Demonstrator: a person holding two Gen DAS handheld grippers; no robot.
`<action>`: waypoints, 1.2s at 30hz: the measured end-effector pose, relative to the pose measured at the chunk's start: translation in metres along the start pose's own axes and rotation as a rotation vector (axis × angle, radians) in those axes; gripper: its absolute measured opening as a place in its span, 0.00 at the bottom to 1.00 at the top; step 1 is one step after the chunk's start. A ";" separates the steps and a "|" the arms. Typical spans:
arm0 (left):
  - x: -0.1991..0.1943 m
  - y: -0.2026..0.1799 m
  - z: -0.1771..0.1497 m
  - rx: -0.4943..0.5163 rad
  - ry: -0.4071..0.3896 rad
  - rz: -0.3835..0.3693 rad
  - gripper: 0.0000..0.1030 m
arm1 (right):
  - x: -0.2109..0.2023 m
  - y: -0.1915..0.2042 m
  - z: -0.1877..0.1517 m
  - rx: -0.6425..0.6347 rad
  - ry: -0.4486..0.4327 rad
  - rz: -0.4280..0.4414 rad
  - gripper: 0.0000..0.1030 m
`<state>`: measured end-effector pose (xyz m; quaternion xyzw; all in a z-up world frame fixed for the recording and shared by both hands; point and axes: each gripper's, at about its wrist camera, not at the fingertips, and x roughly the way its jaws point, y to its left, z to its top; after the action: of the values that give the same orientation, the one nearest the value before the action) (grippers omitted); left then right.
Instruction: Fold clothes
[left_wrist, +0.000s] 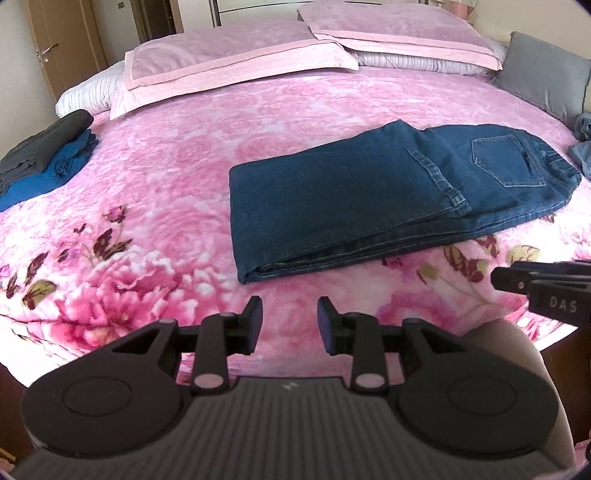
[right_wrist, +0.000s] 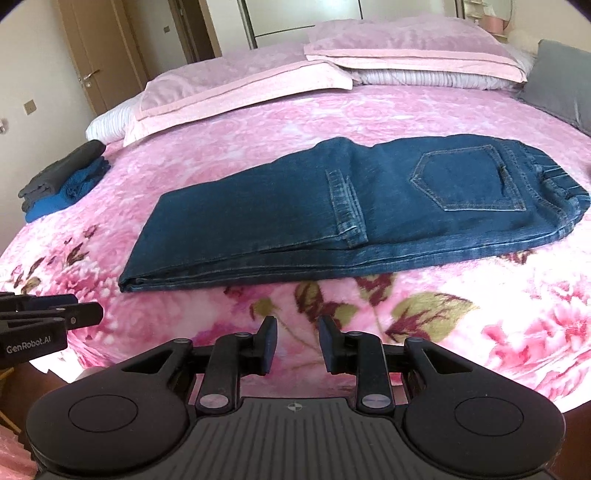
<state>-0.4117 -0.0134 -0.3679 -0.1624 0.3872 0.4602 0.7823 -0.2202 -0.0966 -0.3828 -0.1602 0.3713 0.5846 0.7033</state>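
A pair of dark blue jeans (left_wrist: 369, 199) lies folded over on the pink floral bedspread (left_wrist: 166, 184), waistband and back pocket to the right. It also shows in the right wrist view (right_wrist: 332, 214). My left gripper (left_wrist: 290, 325) is open and empty, held above the bed's near edge, short of the jeans' folded left end. My right gripper (right_wrist: 297, 345) is open and empty, also near the front edge, below the jeans' middle. Each gripper shows at the side of the other's view: the right one (left_wrist: 546, 291), the left one (right_wrist: 48, 321).
A stack of folded clothes, dark grey on blue (left_wrist: 44, 155), sits at the bed's left edge. Pink pillows (left_wrist: 236, 62) and a grey cushion (left_wrist: 546, 74) lie at the head. More denim (left_wrist: 583, 147) lies at the far right. A wooden door (right_wrist: 96, 55) stands beyond.
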 end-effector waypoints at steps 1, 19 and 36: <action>0.001 -0.001 0.001 0.001 -0.002 -0.002 0.28 | -0.001 -0.002 0.000 0.004 -0.004 -0.004 0.28; 0.056 0.023 0.028 -0.257 0.016 -0.209 0.38 | -0.007 -0.213 0.003 0.683 -0.184 0.063 0.54; 0.093 0.035 0.045 -0.355 0.071 -0.202 0.38 | 0.047 -0.356 0.039 1.040 -0.301 0.094 0.57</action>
<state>-0.3953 0.0880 -0.4055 -0.3518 0.3093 0.4342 0.7694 0.1301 -0.1321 -0.4644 0.3114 0.5135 0.3709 0.7083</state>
